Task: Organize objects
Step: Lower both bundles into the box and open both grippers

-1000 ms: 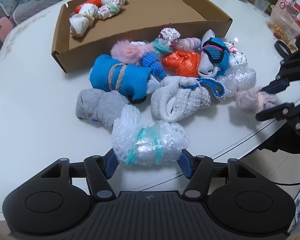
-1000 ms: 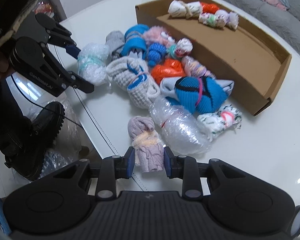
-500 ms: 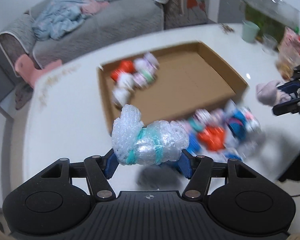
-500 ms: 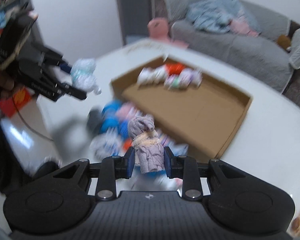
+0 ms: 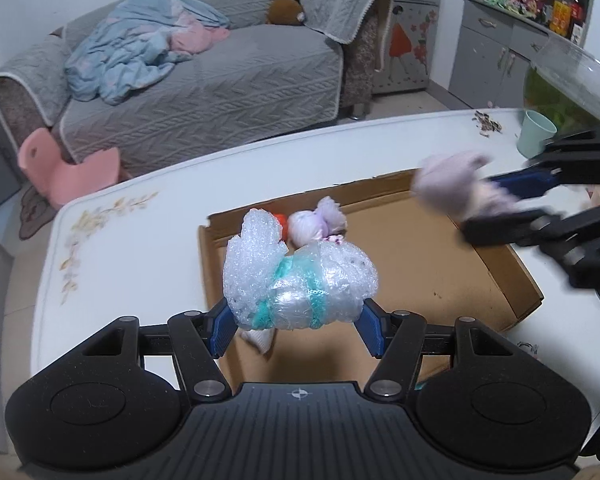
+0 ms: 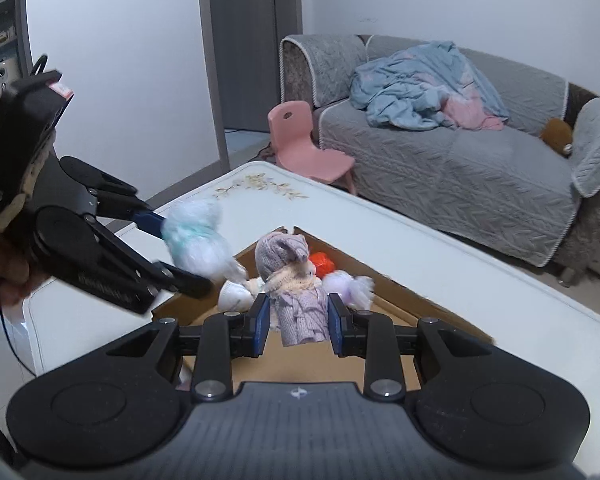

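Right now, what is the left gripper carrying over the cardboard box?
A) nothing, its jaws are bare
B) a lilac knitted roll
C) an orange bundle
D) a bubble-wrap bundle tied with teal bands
D: in the left wrist view the left gripper has its blue pads pressed on both ends of the bubble-wrap bundle, which is held above the cardboard box; the lilac knitted roll is in the right gripper.
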Action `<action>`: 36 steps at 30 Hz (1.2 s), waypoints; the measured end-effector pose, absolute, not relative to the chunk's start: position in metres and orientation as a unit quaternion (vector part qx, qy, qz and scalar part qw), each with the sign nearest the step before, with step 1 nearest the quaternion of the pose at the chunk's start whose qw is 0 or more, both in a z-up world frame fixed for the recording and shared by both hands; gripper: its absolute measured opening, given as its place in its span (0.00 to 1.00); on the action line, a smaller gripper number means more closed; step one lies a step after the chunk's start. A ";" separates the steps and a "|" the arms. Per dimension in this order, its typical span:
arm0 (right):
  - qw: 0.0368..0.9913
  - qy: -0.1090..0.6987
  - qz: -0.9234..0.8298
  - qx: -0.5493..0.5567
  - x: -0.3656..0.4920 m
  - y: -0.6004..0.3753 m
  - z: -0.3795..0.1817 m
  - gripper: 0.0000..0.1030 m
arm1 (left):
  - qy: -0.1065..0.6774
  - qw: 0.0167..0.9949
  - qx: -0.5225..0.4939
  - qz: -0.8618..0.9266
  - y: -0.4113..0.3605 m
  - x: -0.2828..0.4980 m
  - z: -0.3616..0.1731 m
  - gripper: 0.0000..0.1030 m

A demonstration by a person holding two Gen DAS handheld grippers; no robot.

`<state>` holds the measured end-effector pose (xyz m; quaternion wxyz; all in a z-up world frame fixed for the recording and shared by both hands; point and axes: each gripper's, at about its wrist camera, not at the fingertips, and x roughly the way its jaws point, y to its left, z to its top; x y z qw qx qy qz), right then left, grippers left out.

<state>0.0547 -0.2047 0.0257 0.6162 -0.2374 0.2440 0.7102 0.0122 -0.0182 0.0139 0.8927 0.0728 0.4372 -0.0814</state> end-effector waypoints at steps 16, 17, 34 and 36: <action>0.569 0.289 0.693 -0.337 0.027 -0.162 -0.039 0.26 | 0.512 0.849 0.100 -0.084 -0.018 0.025 -0.064 0.65; 0.566 0.294 0.693 -0.337 0.026 -0.161 -0.041 0.26 | 0.515 0.847 0.102 -0.083 -0.019 0.025 -0.066 0.65; 0.547 0.320 0.696 -0.338 0.027 -0.137 -0.062 0.27 | 0.528 0.841 0.106 -0.059 -0.023 0.040 -0.091 0.66; 0.546 0.321 0.696 -0.338 0.025 -0.136 -0.063 0.28 | 0.529 0.840 0.102 -0.056 -0.022 0.040 -0.091 0.68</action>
